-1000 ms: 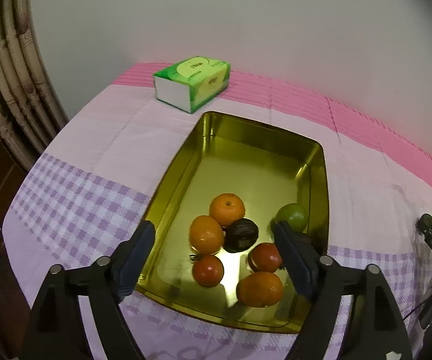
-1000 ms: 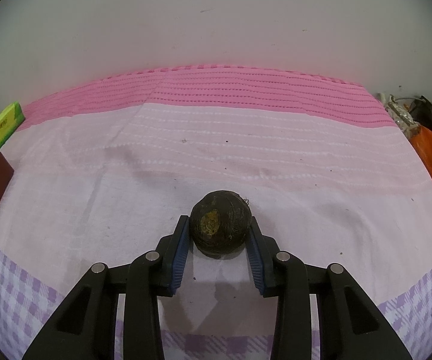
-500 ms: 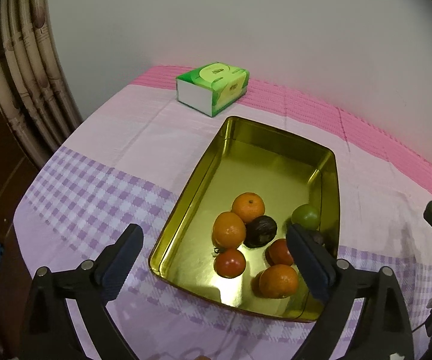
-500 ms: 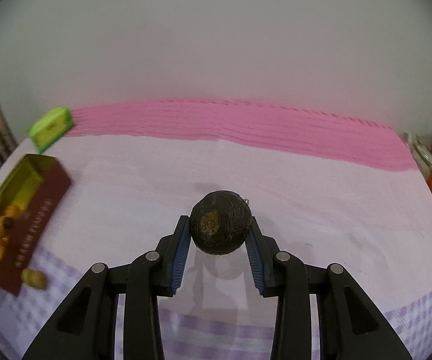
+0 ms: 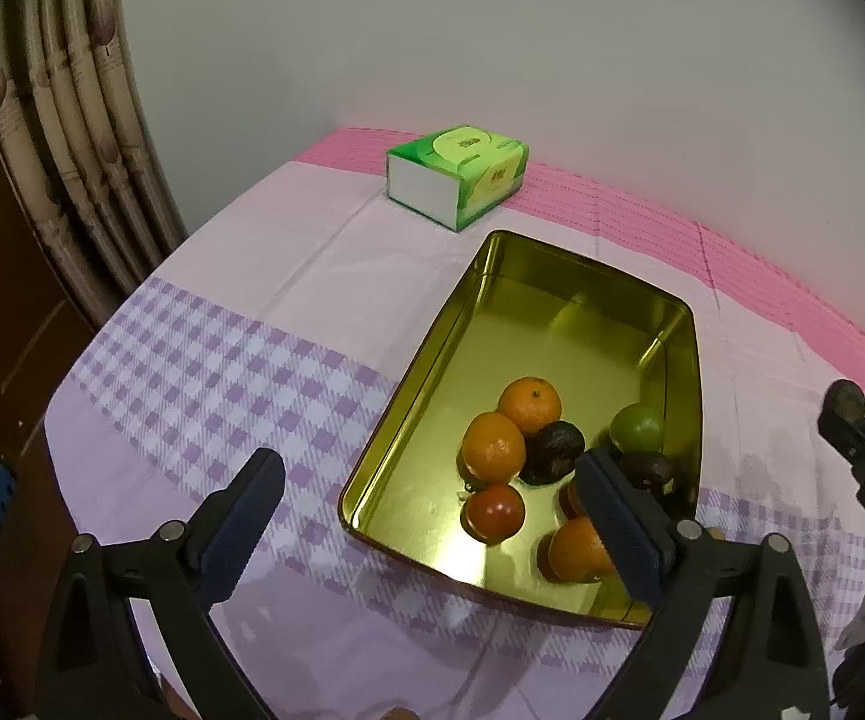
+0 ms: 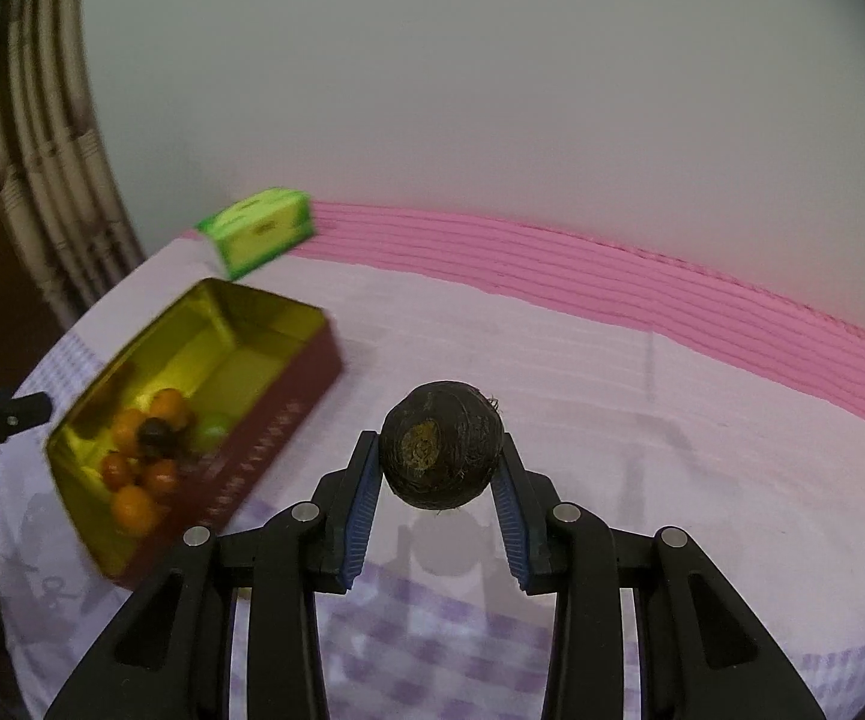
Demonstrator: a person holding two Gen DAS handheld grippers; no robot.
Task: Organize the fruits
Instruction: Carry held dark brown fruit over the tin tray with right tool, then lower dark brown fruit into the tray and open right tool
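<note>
The dark round fruit (image 6: 441, 446) sits clamped between the blue pads of the right gripper (image 6: 439, 480), clear of the bench (image 6: 612, 396) with its shadow on the cloth below; a second ago it sat low over plain cloth with only a sliver of the tin at the left edge, and now the gold tin (image 6: 312, 360) lies in full view to its left, so the fruit is on its way towards the rest. In the tin (image 5: 687, 372) lie the oranges (image 5: 529, 405), two red fruits, a green one (image 5: 637, 426) and two dark ones (image 5: 554, 443), bunched at the near end; the far half is bare, so there is room. The left gripper (image 5: 426, 507) hangs empty over the tin's near corner, its jaws spread wide with nothing between them; they have just been opening, and the view now takes in more of the bench and the green tissue box (image 5: 459, 174). My guess is that the left side has let go of its fruit and the right one delivers next.
</note>
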